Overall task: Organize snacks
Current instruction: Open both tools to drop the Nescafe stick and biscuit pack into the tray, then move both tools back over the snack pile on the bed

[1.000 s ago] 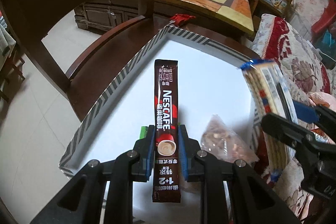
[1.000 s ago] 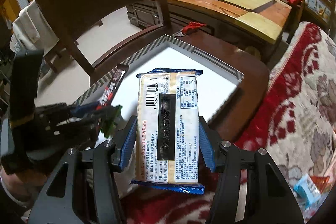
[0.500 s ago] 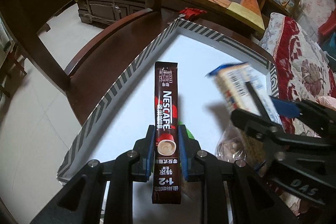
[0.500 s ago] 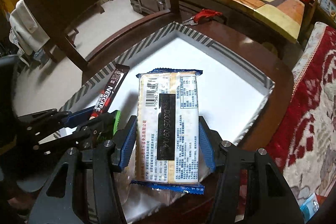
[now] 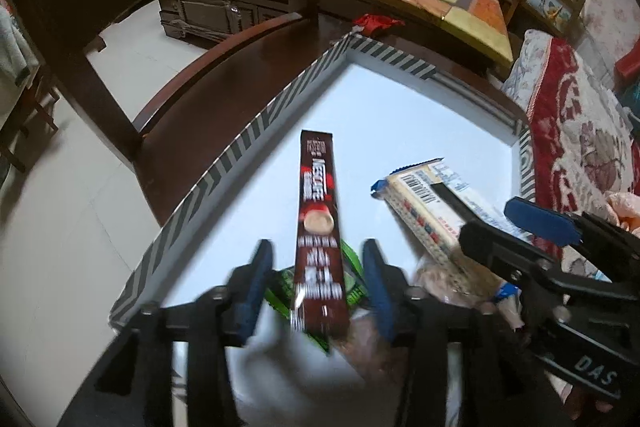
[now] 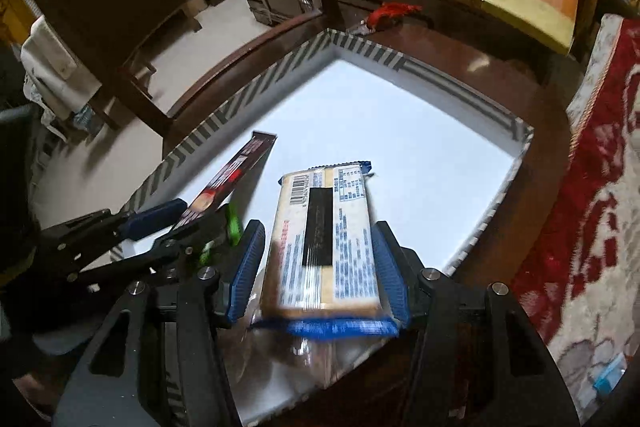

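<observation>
White-floored and rimmed with a grey-striped border, the shallow box [image 5: 400, 115] sits on a dark wooden chair seat [image 5: 208, 99], and both your tools hang over its near end, pointing steeply down into it. Your left gripper [image 5: 316, 287] has just been opening: its blue pads now stand clear on either side of the coffee stick [image 5: 318, 219], which lies between them untouched, blurred, as if dropping free. The stick's long axis runs straight away from you along the gripper's own line, its far end aimed toward the box's far corner; a green wrapper [image 5: 352, 279] and a clear bag of nuts [image 5: 448, 287] lie just beneath and beside its near end. Your right gripper [image 6: 316, 267] is clamped on the cracker pack [image 6: 324, 243], pads pressing its two long edges, so the pack's length also points forward, roughly parallel to the stick and just to its right. I judge that the open white floor ahead of the pack is where it belongs, and your right hand is the nearer one to that bare patch. Keep the pack's length along the stick's, clear of the nut bag below it.
</observation>
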A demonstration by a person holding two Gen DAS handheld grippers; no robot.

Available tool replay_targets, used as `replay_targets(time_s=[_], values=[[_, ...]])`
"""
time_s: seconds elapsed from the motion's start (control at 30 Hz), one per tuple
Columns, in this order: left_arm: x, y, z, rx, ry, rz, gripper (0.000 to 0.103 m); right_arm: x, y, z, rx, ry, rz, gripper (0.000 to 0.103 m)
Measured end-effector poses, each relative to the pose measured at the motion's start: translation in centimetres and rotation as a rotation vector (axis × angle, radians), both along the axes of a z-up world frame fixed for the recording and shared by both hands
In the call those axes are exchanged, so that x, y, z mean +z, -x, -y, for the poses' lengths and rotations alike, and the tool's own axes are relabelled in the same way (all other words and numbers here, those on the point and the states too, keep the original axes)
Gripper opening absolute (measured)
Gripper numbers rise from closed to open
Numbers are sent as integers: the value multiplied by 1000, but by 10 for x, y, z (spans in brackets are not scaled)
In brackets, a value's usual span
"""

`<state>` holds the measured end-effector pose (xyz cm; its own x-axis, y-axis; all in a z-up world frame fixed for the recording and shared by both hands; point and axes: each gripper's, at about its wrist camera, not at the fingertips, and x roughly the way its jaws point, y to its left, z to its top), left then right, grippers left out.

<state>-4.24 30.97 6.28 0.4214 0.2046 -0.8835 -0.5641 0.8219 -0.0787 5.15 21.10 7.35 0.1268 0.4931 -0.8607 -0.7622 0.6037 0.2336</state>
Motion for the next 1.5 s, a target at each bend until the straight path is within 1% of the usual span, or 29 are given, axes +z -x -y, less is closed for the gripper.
replay_targets(time_s=[0.07, 0.17, 0.23, 0.37, 0.5, 0.7, 0.9, 1.27, 1.5], values=[[5, 4, 4, 3, -7, 13, 68, 8, 4, 9, -10, -20, 9, 55], [13, 8, 13, -9, -24, 30, 73, 18, 10, 23, -20, -34, 25, 55], [19, 10, 21, -22, -37, 39, 75, 23, 15, 33, -34, -43, 42, 55], [28, 13, 39, -50, -48, 60, 78, 29, 22, 58, -69, -67, 44, 55], [33, 12, 63, -84, -53, 76, 79, 32, 29, 84, -105, -72, 50, 55], [38, 5, 107, -160, -71, 87, 80, 36, 33, 136, -185, -76, 65, 55], [41, -5, 151, -246, -88, 92, 81, 39, 36, 189, -267, -59, 93, 55], [45, -23, 220, -366, -111, 96, 81, 34, 35, 282, -423, -61, 80, 55], [39, -37, 253, -431, -92, 81, 81, 27, 32, 331, -513, -55, 73, 55]])
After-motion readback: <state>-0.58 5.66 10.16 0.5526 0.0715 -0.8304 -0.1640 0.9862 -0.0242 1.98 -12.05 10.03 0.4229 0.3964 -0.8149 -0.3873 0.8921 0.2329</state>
